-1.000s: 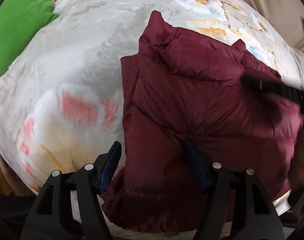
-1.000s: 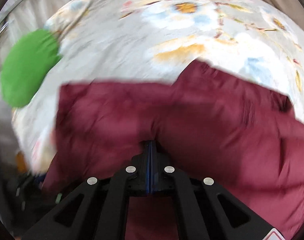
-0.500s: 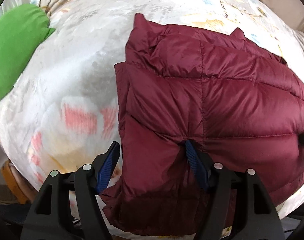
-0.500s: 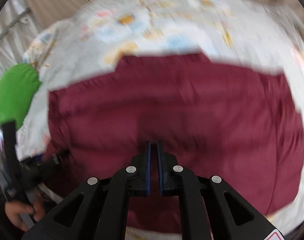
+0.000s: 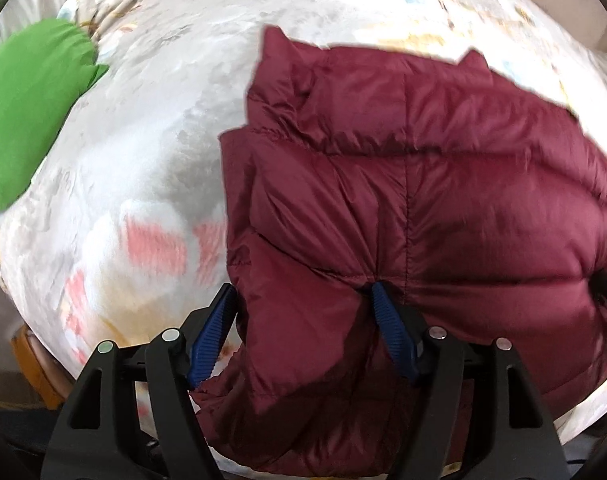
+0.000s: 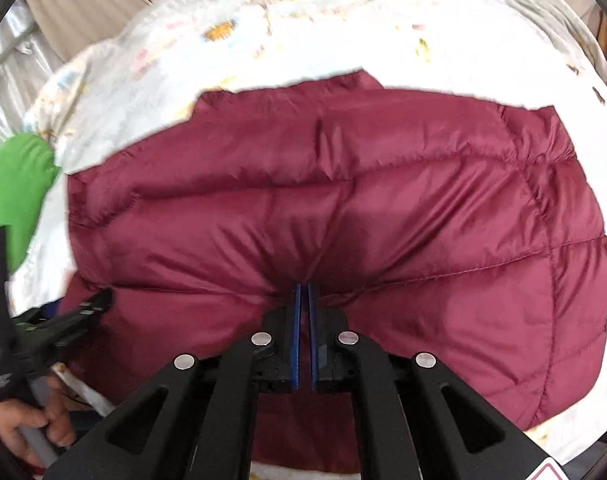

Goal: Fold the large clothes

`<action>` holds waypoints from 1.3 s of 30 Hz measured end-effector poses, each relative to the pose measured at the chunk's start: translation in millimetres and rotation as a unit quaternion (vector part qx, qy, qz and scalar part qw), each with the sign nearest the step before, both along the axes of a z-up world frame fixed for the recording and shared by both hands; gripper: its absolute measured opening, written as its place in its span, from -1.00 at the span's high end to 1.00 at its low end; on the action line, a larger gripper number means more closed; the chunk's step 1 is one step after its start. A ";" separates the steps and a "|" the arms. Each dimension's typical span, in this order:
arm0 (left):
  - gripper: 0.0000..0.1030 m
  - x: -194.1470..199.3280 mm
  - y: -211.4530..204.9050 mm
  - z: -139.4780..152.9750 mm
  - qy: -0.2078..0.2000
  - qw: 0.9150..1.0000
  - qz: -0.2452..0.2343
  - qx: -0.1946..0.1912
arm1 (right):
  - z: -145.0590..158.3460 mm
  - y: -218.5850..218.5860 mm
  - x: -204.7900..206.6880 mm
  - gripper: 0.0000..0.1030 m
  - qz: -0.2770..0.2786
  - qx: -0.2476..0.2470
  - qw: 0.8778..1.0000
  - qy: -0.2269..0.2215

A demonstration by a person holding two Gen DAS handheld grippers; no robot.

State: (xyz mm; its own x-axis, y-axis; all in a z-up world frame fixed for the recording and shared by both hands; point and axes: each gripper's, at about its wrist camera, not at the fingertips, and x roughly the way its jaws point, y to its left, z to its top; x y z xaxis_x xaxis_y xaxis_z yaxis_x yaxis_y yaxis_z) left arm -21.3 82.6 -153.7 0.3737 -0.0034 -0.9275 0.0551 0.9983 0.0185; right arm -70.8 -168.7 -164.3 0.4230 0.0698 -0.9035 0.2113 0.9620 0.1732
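A maroon quilted puffer jacket point(image 5: 403, 200) lies folded on a floral bedspread point(image 5: 163, 128); it fills the right wrist view point(image 6: 343, 208) too. My left gripper point(image 5: 303, 300) is open, its blue-padded jaws straddling the jacket's near left edge. My right gripper point(image 6: 302, 292) has its jaws almost together, pinching a fold of the jacket's near edge. The left gripper also shows at the left of the right wrist view point(image 6: 83, 308), held by a hand point(image 6: 27, 428).
A green cushion point(image 5: 27, 120) lies at the far left of the bed, also seen in the right wrist view point(image 6: 11, 184). The bedspread point(image 6: 303, 28) extends beyond the jacket. A wooden frame point(image 5: 35, 368) shows at the lower left below the bed edge.
The right gripper has pulled back toward the near edge of the jacket, and its jaws have parted slightly. The left gripper has stayed open over the left edge.
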 end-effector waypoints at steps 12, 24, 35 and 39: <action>-0.59 46.5 78.3 -8.5 0.033 0.980 0.123 -0.154 | 29.6 -16.1 41.1 0.93 -0.006 0.042 0.998 -0.037; -0.62 56.1 53.6 -30.2 0.026 0.976 0.122 -0.176 | -25.0 -28.8 66.9 1.00 -0.004 0.121 0.993 0.003; 0.80 43.0 12.6 49.2 -0.010 0.962 0.036 -0.272 | 38.0 -21.5 15.1 0.80 0.023 0.037 0.997 -0.066; 0.83 35.4 -26.6 99.9 -0.053 0.959 -0.030 -0.278 | 38.7 -32.5 -20.2 0.80 0.019 0.035 0.997 -0.059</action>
State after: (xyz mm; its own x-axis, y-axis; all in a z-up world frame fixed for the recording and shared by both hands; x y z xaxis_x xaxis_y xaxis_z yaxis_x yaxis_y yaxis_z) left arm 14.1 56.1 -53.7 0.4500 -0.5112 -0.7322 0.1402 0.8502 -0.5075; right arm -91.0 -201.2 -125.6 0.5225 0.1488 -0.8396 0.1493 0.9535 0.2619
